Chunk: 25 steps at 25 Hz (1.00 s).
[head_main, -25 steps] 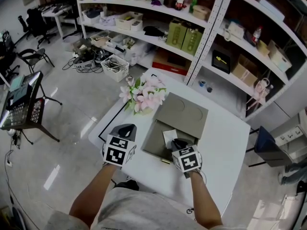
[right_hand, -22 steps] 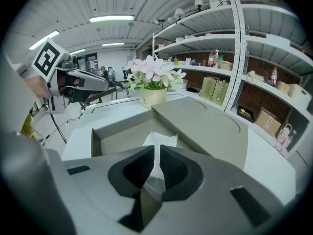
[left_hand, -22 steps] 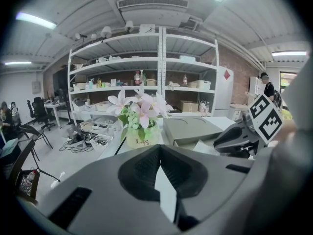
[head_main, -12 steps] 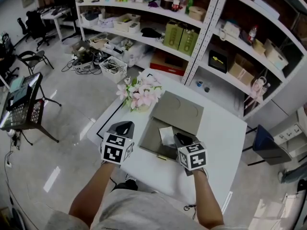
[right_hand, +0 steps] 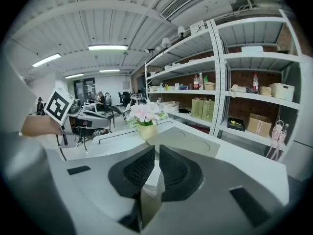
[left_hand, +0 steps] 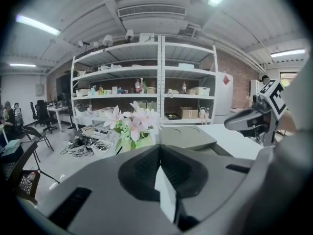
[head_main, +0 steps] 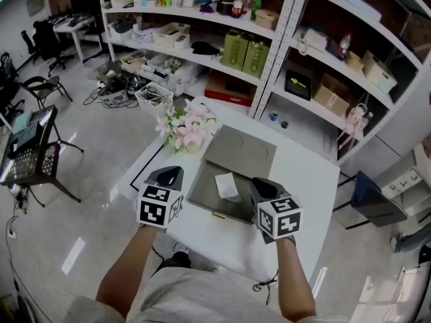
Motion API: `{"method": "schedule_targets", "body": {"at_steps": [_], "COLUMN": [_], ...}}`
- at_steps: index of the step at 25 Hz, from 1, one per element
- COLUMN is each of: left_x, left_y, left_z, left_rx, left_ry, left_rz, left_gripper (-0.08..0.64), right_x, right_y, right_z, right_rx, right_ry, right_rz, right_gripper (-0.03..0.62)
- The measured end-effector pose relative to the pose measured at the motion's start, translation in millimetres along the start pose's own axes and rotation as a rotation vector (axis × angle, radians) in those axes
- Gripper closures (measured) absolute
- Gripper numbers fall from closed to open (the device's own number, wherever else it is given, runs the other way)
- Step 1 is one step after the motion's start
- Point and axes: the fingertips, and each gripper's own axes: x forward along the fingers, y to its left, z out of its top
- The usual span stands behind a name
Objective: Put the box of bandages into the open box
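Note:
The open grey box (head_main: 205,197) lies on the white table (head_main: 300,180) with its lid (head_main: 241,151) folded back. Inside it rests the white box of bandages (head_main: 225,186), touched by neither gripper. My right gripper (head_main: 259,184) hovers at the box's near right corner, just right of the bandages, jaws shut and holding nothing. Over the table's left part, beside the box's left wall, my left gripper (head_main: 170,174) is also shut and holds nothing. The left gripper view shows those jaws (left_hand: 159,148) meeting at the tips, with the lid (left_hand: 188,137) beyond. In the right gripper view the jaws (right_hand: 156,151) stand almost together.
A pot of pink flowers (head_main: 183,130) stands at the table's far left corner, just beyond the lid. Tall white shelves (head_main: 269,39) packed with goods run behind the table. On the floor to the left are a dark cart (head_main: 27,147) and a chair (head_main: 37,86).
The right gripper has drawn back out of the open box toward me, leaving the bandage box lying inside. The left gripper has barely moved.

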Motion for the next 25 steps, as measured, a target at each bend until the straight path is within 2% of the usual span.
{"method": "schedule_targets", "body": {"at_steps": [15, 25], "left_x": [-17, -34], "left_y": [-32, -38], "left_z": [16, 15], "left_rx": [-0.004, -0.026], "left_ry": [-0.056, -0.074], "left_rz": [-0.001, 0.035], "left_gripper": [0.557, 0.557], "right_x": [-63, -84], "right_y": [-12, -19], "right_z": [31, 33], "right_rx": [0.024, 0.027], "right_ry": [-0.164, -0.202], "right_rz": [-0.019, -0.038], "right_gripper": [0.581, 0.588]}}
